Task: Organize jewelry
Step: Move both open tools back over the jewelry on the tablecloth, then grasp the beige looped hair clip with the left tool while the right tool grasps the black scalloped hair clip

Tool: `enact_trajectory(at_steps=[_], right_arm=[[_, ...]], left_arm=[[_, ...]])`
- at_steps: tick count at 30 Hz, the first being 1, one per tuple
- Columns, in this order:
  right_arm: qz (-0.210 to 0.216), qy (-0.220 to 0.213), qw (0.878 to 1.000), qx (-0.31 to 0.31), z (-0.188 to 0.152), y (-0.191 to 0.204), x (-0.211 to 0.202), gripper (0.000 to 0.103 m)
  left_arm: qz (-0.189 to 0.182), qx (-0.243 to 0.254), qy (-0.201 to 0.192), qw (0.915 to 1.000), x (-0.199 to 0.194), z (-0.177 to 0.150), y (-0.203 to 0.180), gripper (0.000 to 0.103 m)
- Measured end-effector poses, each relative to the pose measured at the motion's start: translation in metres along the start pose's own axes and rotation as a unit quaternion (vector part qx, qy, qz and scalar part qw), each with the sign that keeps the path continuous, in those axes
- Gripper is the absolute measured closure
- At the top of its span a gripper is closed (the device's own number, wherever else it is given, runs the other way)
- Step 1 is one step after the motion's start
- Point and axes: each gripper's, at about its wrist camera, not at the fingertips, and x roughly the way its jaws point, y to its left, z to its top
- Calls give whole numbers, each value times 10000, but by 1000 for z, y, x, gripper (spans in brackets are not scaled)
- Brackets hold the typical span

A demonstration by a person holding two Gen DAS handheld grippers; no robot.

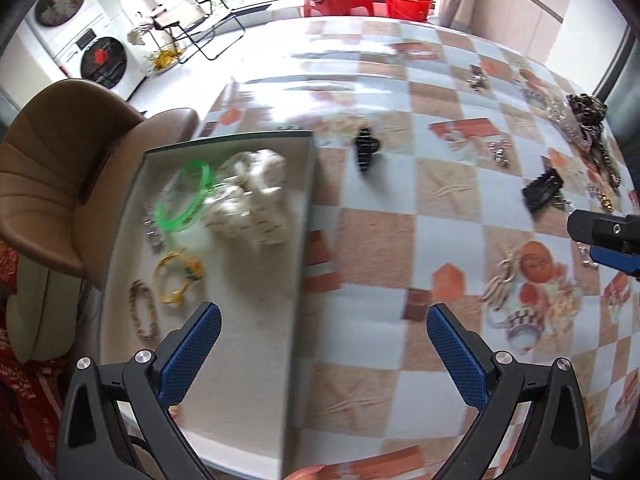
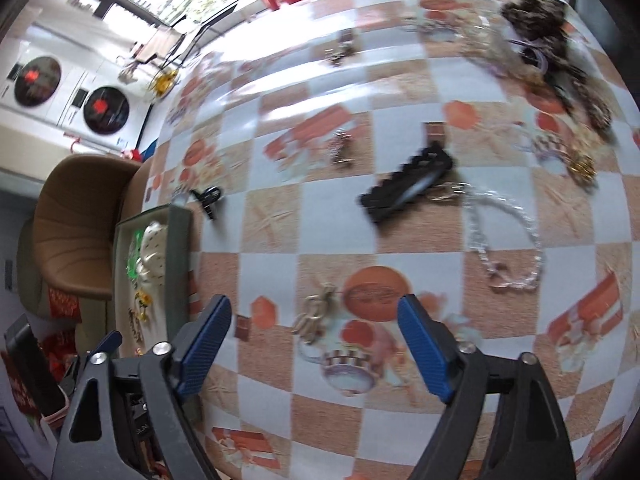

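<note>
The left gripper (image 1: 324, 344) is held with jaws spread wide and nothing between them, above the right edge of the tray (image 1: 308, 216). Inside the tray are seen a green bangle (image 1: 184, 196), a white beaded heap (image 1: 252, 196), a yellow bracelet (image 1: 176, 276) and a beaded bracelet (image 1: 143, 314). The right gripper (image 2: 314, 340) is likewise held well open and empty over the checked tablecloth (image 2: 400, 240). On the cloth a cream chain-link piece (image 2: 314, 316) lies near its fingertips; a black hair clip (image 2: 408, 188) and silver chain (image 2: 504, 236) lie farther off
</note>
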Motion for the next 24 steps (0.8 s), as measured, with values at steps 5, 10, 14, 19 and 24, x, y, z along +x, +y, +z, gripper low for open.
enact_trajectory(at_steps=[5,10,14,19,24], right_arm=[[-98,-50,9999,127,6,-20,-6,15],[-218,-73,9995,229,17,-35,-6,15],[-305,-147,9991,260,32,-42,-5,15],[-440,-133,9986,264,53,-49,5,15],[-620,-135,9978,177,70,-51,18,15]], left_arm=[[-137,55,16,9999,8,9,-20,0],[-401,100,148,9990,20,10,-34,0],[-507,294,161,9982,25,6,-47,0],[-631,556,186,9963,31,4,-63,0],[-801,824,92,9933,32,3,-82,0]])
